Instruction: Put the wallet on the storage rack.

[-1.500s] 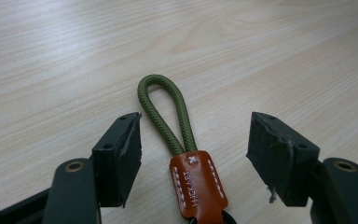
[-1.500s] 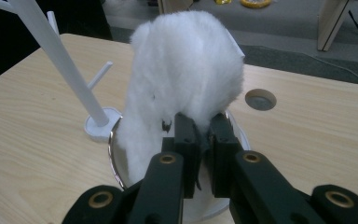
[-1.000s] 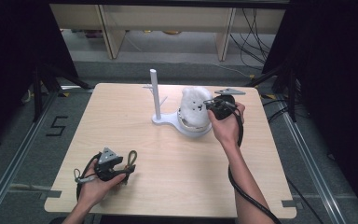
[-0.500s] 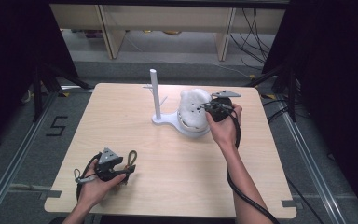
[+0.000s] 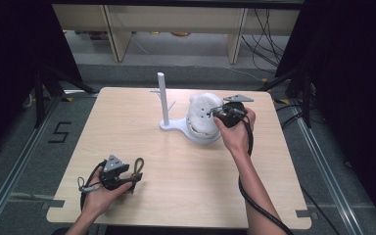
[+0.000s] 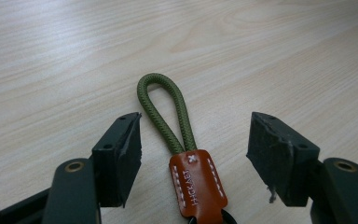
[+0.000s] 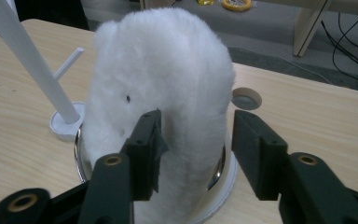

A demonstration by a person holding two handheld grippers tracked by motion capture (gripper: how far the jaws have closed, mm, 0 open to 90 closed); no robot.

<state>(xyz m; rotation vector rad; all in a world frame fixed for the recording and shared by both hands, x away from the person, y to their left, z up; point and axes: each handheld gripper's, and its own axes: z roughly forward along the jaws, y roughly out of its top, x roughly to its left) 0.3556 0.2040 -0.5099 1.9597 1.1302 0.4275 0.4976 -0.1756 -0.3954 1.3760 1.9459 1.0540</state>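
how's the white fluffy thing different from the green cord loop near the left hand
The white fluffy thing is bulky and stands upright in a round base; the green cord loop is thin and lies flat on the table.
The fluffy thing is plain white plush; the cord loop is braided olive with an orange leather tab.
Shared: each sits between open jaws, the fluffy thing at the right hand-held gripper, the loop at the left hand-held gripper.

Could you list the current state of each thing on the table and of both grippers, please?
White fluffy plush: upright in its dish, not gripped.
Metal-rimmed dish: flat on the table, holding the plush.
White stand post: upright, nothing hung on it.
Green cord strap: flat on the table, orange leather tab towards the left gripper.
Left gripper: open, straddling the strap.
Right gripper: open, jaws just opened beside the plush.
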